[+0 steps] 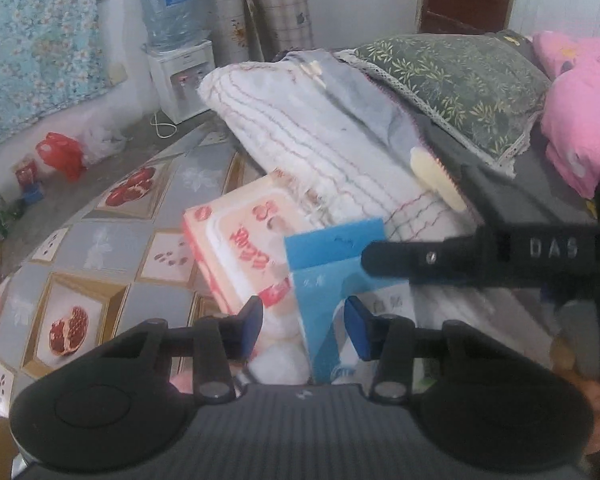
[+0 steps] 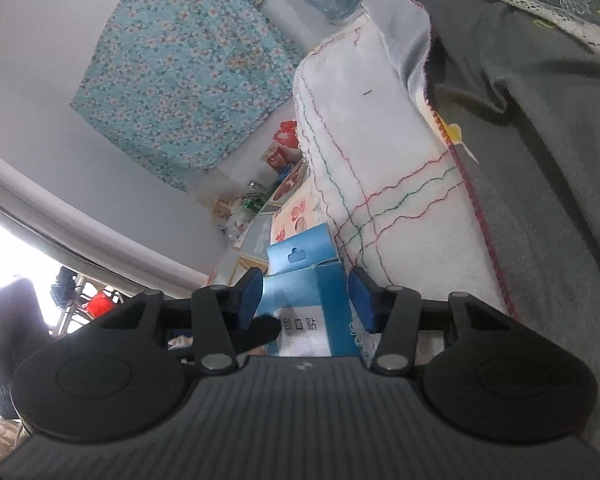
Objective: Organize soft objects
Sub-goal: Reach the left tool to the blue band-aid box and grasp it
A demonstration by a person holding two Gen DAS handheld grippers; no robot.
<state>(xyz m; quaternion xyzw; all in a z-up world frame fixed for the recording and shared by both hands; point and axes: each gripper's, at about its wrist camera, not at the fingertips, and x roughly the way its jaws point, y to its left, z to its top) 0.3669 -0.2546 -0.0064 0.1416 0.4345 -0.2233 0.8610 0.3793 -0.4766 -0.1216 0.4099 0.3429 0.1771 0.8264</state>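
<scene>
A small blue carton stands on the patterned tablecloth against a folded white quilt with red stitching. Next to the carton lies a pink wipes pack. My left gripper is open. It straddles the carton's left edge, and a white fluffy wad lies below it. One black finger of my right gripper lies across the carton top. In the right wrist view the carton sits between the pads of my right gripper. Thin gaps show on both sides.
A green leaf-print pillow and pink bedding lie on grey cloth behind the quilt. The pomegranate tablecloth stretches left. A water dispenser and a red bag stand on the floor beyond it.
</scene>
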